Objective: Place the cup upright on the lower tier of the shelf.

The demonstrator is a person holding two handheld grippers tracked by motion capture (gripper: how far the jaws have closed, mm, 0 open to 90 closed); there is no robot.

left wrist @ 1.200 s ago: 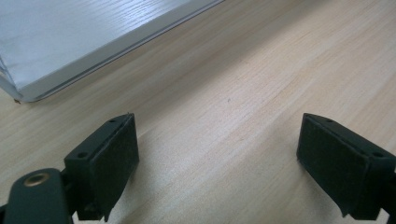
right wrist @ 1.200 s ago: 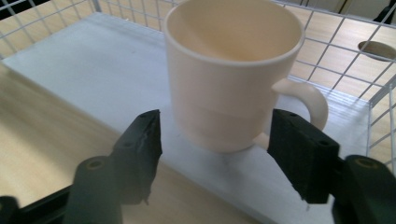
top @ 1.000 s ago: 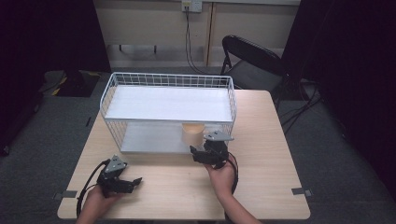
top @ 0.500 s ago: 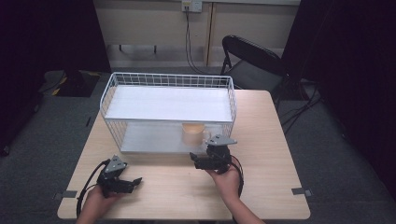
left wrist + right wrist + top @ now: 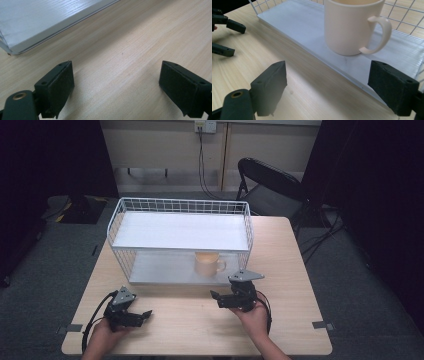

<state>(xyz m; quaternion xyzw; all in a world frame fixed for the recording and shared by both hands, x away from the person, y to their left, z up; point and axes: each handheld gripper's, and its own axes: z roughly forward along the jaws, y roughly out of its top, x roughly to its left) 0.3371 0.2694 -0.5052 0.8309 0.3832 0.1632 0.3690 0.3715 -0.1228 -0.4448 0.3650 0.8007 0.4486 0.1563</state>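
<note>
Pulled back from the rack since the earlier frame, the right gripper (image 5: pixel 216 298) hovered over the tabletop (image 5: pixel 295 270), its jaws just opened wide with nothing between them. Beyond it, the cream mug (image 5: pixel 352 25) stood upright on the wire rack's (image 5: pixel 180 207) lower shelf. The left gripper (image 5: pixel 145 314) rested apart, empty.

Left handheld black plastic two-jaw gripper (image 5: pixel 131 316): matte body, grey three-cornered plate on top, black cable looping off the rear. Jaws blocky w/ dark foam-like pads (image 5: pixel 61 87); small screw holes along the pad edges, brass-coloured insert at jaw base. Right handheld black plastic two-jaw gripper (image 5: pixel 216 299): same build, grey plate, black cable, identical pads (image 5: pixel 271 86). Forearms bare, no sleeves seen.
</note>
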